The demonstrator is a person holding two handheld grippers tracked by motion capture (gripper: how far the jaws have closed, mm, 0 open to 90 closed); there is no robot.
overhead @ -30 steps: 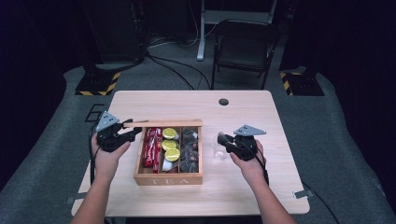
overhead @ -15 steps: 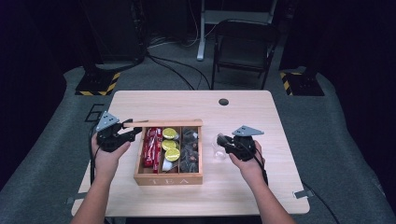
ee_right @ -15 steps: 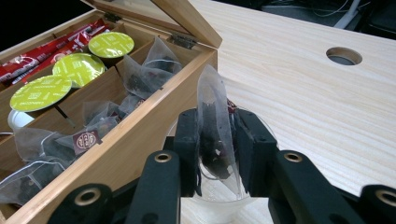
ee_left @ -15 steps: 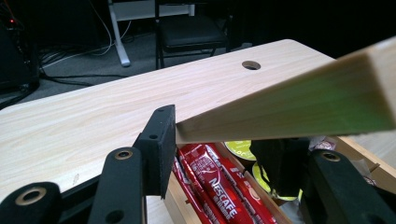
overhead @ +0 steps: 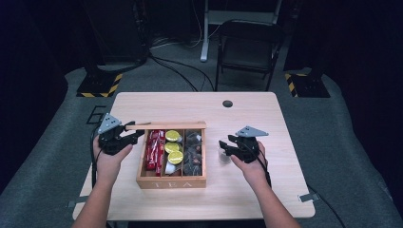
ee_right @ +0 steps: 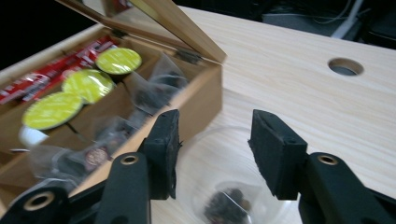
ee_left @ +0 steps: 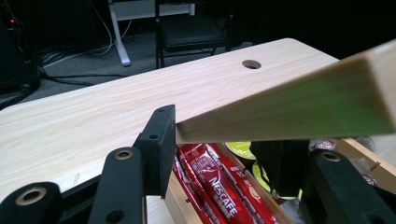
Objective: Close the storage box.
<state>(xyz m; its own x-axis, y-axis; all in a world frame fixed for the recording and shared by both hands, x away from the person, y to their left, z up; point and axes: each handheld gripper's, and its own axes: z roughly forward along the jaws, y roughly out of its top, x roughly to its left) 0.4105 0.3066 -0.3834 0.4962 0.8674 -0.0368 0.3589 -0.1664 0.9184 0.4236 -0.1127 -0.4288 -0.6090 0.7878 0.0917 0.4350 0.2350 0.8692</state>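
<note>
We are looking down on a light wooden table [overhead: 266,190] with a round cable hole [overhead: 227,103] near its far edge; beyond it a black folding chair [overhead: 247,50] is standing on the grey floor, with cables and yellow-striped bases to either side.

At the table's middle a wooden tea box [overhead: 172,182] is sitting with its lid [overhead: 166,126] raised along the far side. We are seeing three compartments: red Nescafe sticks [overhead: 154,149] are lying in the left one, yellow-green capsules [overhead: 174,147] in the middle one, and clear sachets of dark tea [overhead: 193,152] in the right one.

The left gripper [overhead: 127,137] is hovering just beside the box's left far corner; in the left gripper view its jaws are pinching the lid's edge [ee_left: 280,112], which is crossing the frame and hiding much of the box.

The right gripper [overhead: 224,147] is sitting just right of the box. In the right gripper view its jaws are standing spread to either side of a clear glass cup [ee_right: 224,186] holding a dark tea sachet [ee_right: 226,207]; whether they are touching the glass we cannot tell.
</note>
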